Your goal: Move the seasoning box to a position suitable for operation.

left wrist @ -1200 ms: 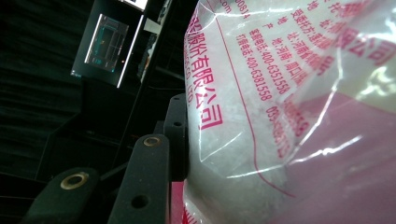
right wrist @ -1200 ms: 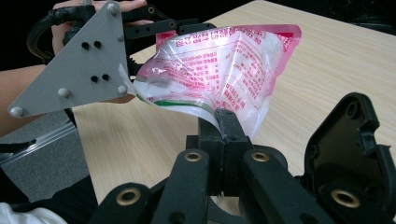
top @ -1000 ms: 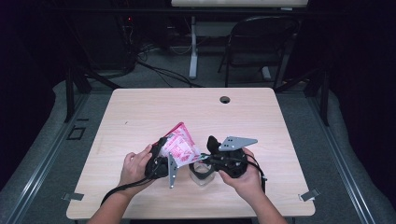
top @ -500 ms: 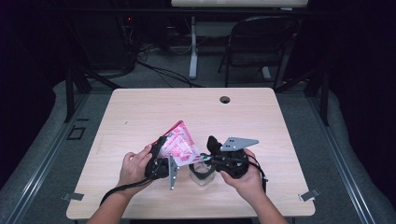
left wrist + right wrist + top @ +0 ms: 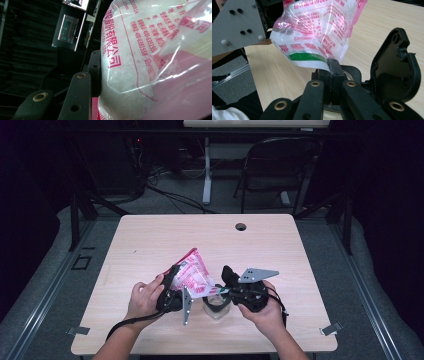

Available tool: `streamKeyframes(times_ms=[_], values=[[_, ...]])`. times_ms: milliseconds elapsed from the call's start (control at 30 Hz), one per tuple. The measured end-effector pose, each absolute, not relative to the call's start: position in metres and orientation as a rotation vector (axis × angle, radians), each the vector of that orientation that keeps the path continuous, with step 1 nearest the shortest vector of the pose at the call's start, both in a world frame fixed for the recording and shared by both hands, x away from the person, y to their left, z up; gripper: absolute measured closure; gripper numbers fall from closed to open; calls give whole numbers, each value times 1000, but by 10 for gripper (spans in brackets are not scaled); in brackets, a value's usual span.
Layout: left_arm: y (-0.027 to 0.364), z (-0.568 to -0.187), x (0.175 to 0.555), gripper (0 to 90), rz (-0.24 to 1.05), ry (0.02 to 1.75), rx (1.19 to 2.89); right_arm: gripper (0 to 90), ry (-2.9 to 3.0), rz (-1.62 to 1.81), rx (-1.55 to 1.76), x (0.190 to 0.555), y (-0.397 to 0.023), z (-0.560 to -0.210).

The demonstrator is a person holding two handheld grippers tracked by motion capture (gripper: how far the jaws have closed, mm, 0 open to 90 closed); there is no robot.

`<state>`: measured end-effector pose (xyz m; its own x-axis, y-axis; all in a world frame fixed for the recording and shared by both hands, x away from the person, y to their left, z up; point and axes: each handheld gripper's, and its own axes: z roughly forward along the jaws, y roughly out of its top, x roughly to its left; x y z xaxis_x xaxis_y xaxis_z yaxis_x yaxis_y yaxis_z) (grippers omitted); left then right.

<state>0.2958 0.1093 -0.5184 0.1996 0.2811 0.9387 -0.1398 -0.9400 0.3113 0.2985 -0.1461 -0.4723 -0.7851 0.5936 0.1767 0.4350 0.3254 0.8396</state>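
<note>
A clear plastic bag (image 5: 194,276) with pink and red print and white grains inside is held up over the table's near middle. My left gripper (image 5: 175,276) is shut on its body; in the left gripper view one black finger (image 5: 96,72) presses into the bag (image 5: 155,60), and the other is hidden behind it. My right gripper (image 5: 221,291) is shut on the bag's lower corner (image 5: 322,37), its jaws (image 5: 333,64) pinching the edge. Just below stands a small clear container (image 5: 216,307) with its black flip lid (image 5: 397,65) open.
The wooden table (image 5: 150,240) has a cable hole (image 5: 241,226) near its far edge. Metal clips (image 5: 330,329) sit at the near corners. A folding chair (image 5: 280,165) and a desk leg (image 5: 206,175) stand on the floor beyond. The left gripper's grey plate (image 5: 235,25) is close to my right jaws.
</note>
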Motion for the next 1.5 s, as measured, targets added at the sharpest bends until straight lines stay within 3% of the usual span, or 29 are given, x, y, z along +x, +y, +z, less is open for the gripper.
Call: streamKeyframes(times_ms=[1500], values=[[102,-508,293,695,1853,-36,2186,900,2422,1389,981,291,-151,-480]])
